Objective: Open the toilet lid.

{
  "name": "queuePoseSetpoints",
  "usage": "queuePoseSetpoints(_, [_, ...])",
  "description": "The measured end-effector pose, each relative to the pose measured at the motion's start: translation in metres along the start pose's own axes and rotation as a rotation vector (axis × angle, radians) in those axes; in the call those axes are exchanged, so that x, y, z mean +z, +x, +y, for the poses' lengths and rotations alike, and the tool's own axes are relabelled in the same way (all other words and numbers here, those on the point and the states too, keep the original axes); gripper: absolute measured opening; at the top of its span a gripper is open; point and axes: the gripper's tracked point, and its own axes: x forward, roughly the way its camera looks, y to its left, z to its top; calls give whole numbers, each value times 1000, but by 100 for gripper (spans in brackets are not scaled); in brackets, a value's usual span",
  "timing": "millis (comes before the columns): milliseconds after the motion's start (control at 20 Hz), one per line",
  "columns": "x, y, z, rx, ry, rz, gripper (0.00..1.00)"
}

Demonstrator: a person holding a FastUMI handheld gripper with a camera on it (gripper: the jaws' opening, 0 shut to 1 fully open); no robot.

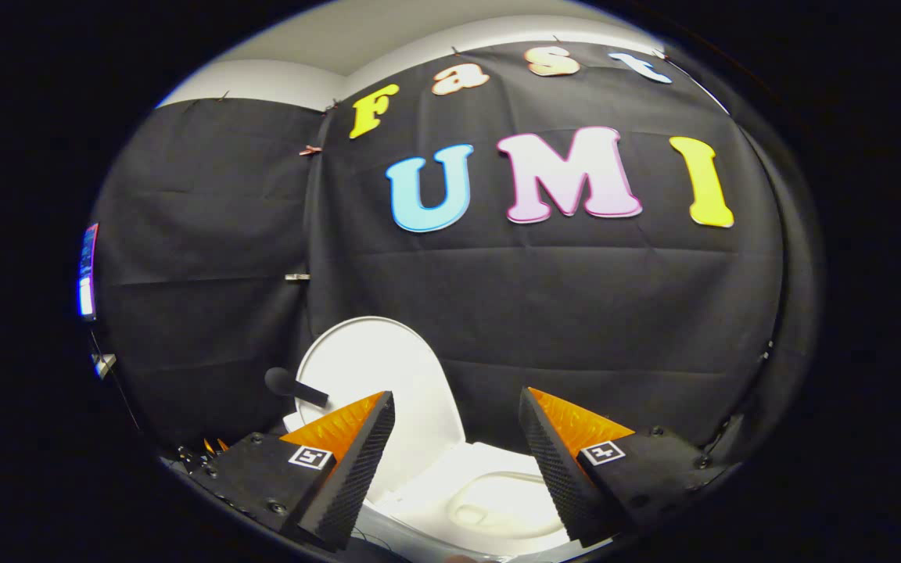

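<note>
While the toilet lid (376,383) is already standing upright in the lower centre of the frame, the gripper (457,407) is hanging open and empty above the bowl.

The lid is leaning back toward the black cloth wall (544,313), with its lower part hidden behind the left finger, and a dark knob-ended handle (290,385) is jutting out at its left edge. Below, between the two spread fingers, the toilet bowl (489,500) is lying exposed, its seat ring showing and nothing visible inside. Judging from this, the lifting step is looking complete; the next move is probably only calling for drawing the gripper clear without nudging the lid forward.
</note>
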Motion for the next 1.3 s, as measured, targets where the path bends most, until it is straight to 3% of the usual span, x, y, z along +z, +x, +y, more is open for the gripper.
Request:
queuePoseSetpoints(400, [-1,-58,-162,-334,-34,-63,99])
queuePoseSetpoints(600, [8,-101,-201,-452,-66,-156,99])
queuePoseSetpoints(850, [21,-153,-225,-561,-130,-294,99])
queuePoseSetpoints(1150, [11,-183,-252,-599,-68,-319,99])
queuePoseSetpoints(1300, [3,-193,-267,-631,-98,-316,99])
